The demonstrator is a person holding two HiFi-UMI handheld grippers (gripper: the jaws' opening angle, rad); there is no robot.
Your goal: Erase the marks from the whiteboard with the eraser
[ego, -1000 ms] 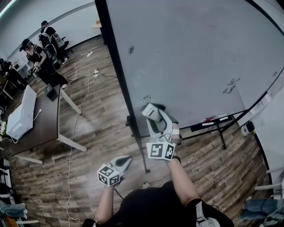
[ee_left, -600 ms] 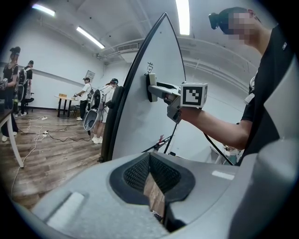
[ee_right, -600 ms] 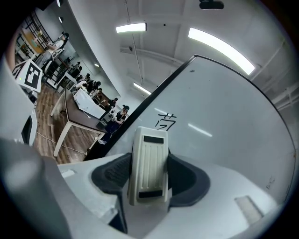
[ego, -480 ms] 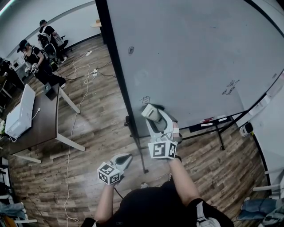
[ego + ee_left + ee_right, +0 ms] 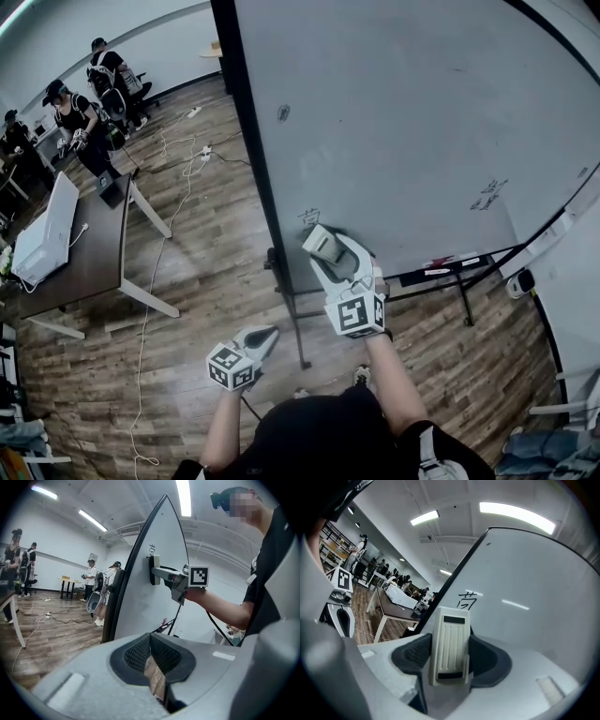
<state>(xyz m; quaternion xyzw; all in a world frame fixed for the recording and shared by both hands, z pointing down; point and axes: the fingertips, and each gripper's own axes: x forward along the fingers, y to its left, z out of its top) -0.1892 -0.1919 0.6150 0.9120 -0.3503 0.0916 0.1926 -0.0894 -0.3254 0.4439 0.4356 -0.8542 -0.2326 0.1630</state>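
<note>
Jaws of right gripper point(image 5: 449, 660) clamped on eraser point(image 5: 451, 637), which looks pressed to whiteboard point(image 5: 534, 602). Written mark point(image 5: 469, 600) sits just ahead of the jaws, past the eraser's far end. Left gripper point(image 5: 152, 665) jaws together, empty, held away from board.

Risks:
- Tilted eraser wipes with one edge and smears.
- Hard push twists it in the grip.
- Farther marks point(image 5: 489, 194) get missed.
</note>
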